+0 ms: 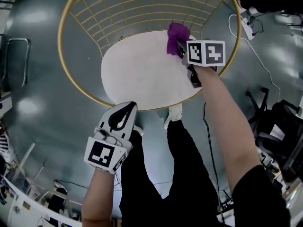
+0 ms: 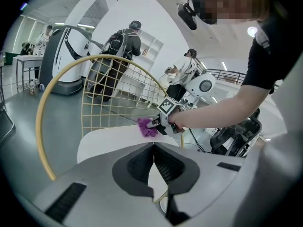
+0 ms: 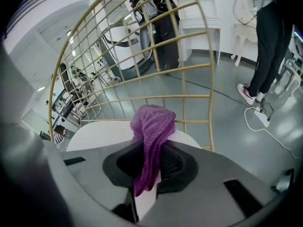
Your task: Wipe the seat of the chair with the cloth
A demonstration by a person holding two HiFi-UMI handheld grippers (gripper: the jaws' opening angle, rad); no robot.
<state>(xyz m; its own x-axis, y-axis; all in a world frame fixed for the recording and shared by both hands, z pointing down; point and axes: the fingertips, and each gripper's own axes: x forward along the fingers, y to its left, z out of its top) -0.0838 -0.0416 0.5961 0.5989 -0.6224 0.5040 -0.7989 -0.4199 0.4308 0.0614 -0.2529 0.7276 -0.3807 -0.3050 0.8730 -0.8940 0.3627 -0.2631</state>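
You wear a black short-sleeved shirt, black trousers and white shoes. Your grey-and-black left gripper bears a white cube with black square markers; the right gripper has a matching cube.

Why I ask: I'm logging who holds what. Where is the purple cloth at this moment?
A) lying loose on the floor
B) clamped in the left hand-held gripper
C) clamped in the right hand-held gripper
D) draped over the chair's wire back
C: the right gripper view shows the purple cloth pinched between the jaws of the right hand-held gripper, while the left hand-held gripper is shut on nothing.
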